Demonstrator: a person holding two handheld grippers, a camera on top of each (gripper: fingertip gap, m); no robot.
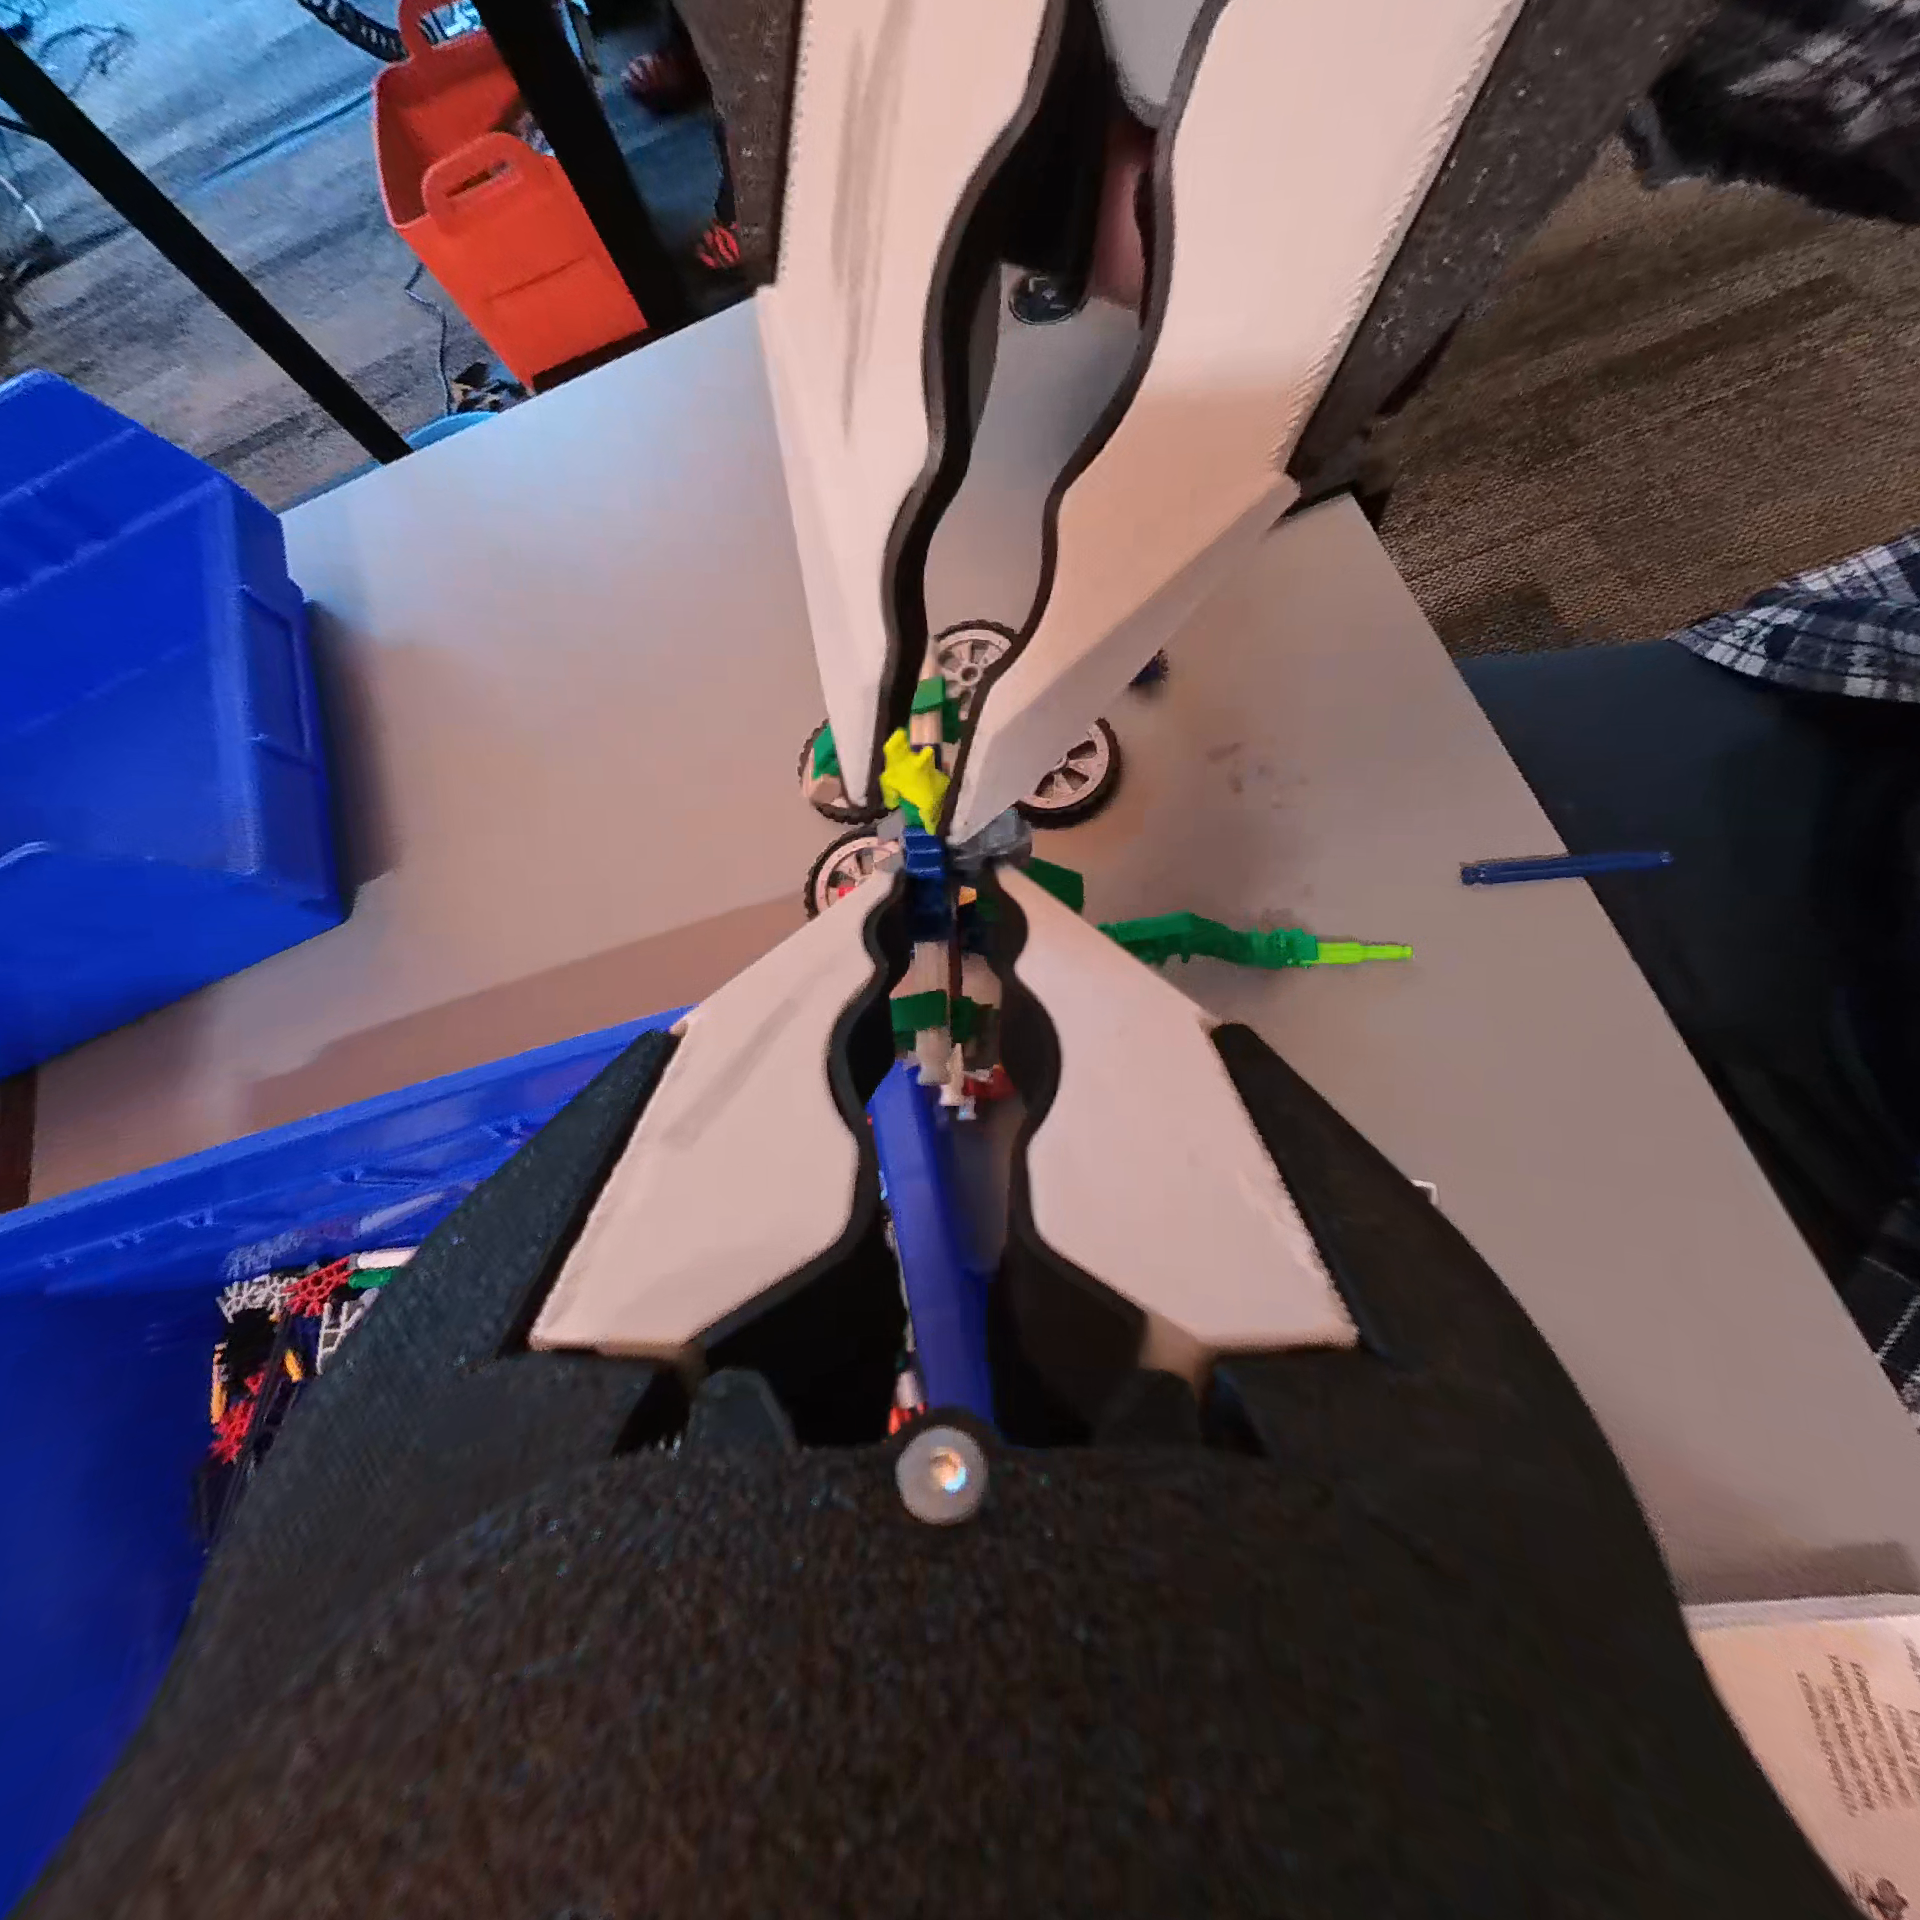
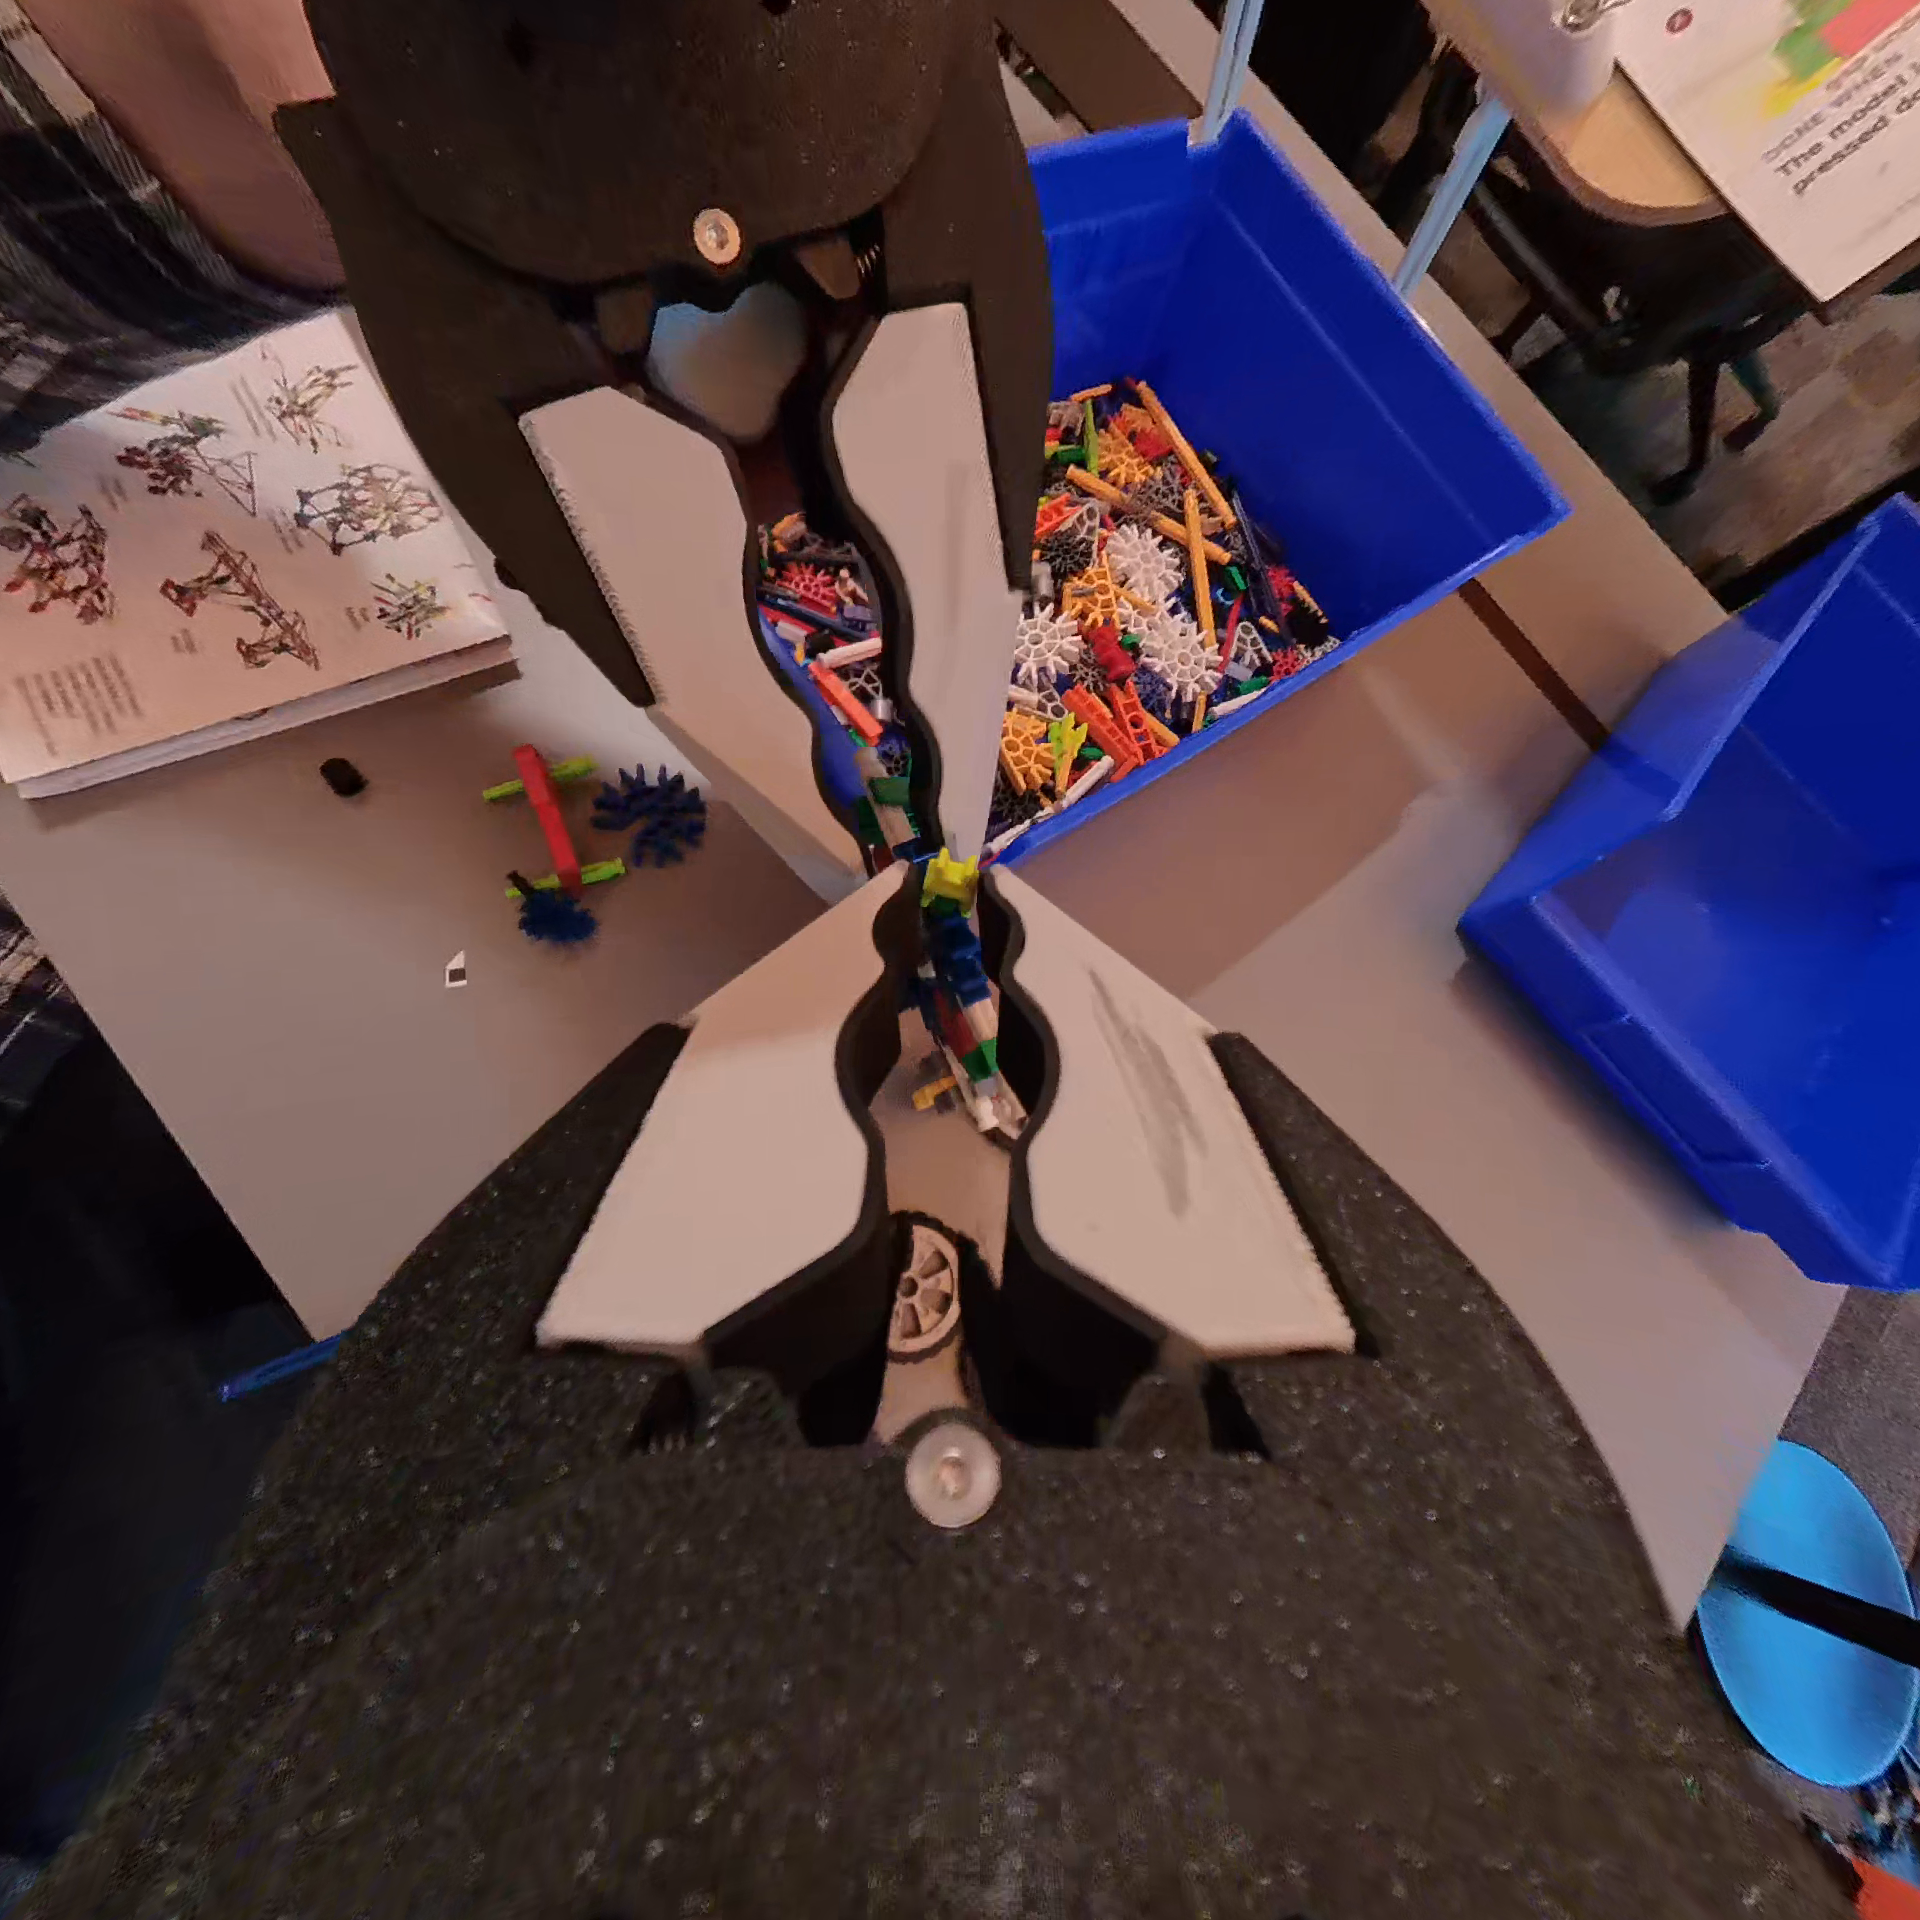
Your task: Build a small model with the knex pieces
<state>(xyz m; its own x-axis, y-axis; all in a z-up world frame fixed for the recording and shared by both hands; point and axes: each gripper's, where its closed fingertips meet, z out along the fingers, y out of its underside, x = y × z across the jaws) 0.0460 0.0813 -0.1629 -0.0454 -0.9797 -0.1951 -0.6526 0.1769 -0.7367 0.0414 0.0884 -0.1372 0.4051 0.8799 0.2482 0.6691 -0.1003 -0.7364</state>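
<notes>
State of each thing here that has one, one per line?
Left gripper: shut on toy model.
Right gripper: shut on toy model.
Toy model: held above table, between both grippers.
Parts bin: open, holding loose pieces.
Second bin: tipped on its side.
Booklet: open.

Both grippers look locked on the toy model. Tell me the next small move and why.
Probably hold the left gripper steady and press the yellow connector home with the right gripper. Both are shut tip to tip on the wheeled model above the table, so any sideways pull could bend it.
</notes>
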